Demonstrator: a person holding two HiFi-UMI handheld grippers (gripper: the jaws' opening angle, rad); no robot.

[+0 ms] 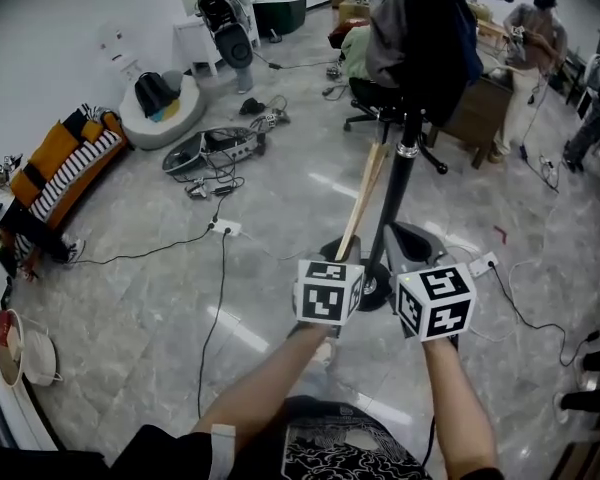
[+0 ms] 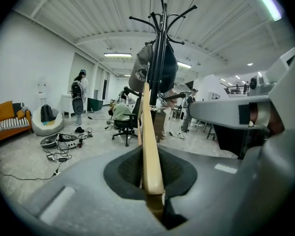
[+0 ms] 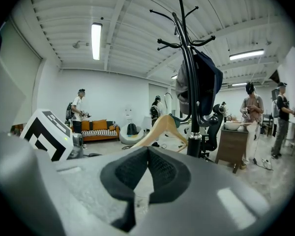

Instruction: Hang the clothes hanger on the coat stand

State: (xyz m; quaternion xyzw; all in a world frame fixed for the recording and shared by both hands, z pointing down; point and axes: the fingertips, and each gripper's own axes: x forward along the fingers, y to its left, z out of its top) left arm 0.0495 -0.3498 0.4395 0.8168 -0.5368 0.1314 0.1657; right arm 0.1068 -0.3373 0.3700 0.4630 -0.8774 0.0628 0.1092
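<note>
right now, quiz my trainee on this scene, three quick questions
1. The hanger must go on the stand. Which gripper holds it? A left, B right, C both.
2. True or false: the hanger already hangs on the stand.
3. Fill in: the hanger is made of ____.
Key: 1 A, the left gripper is shut on it. 2 false. 3 wood.
</note>
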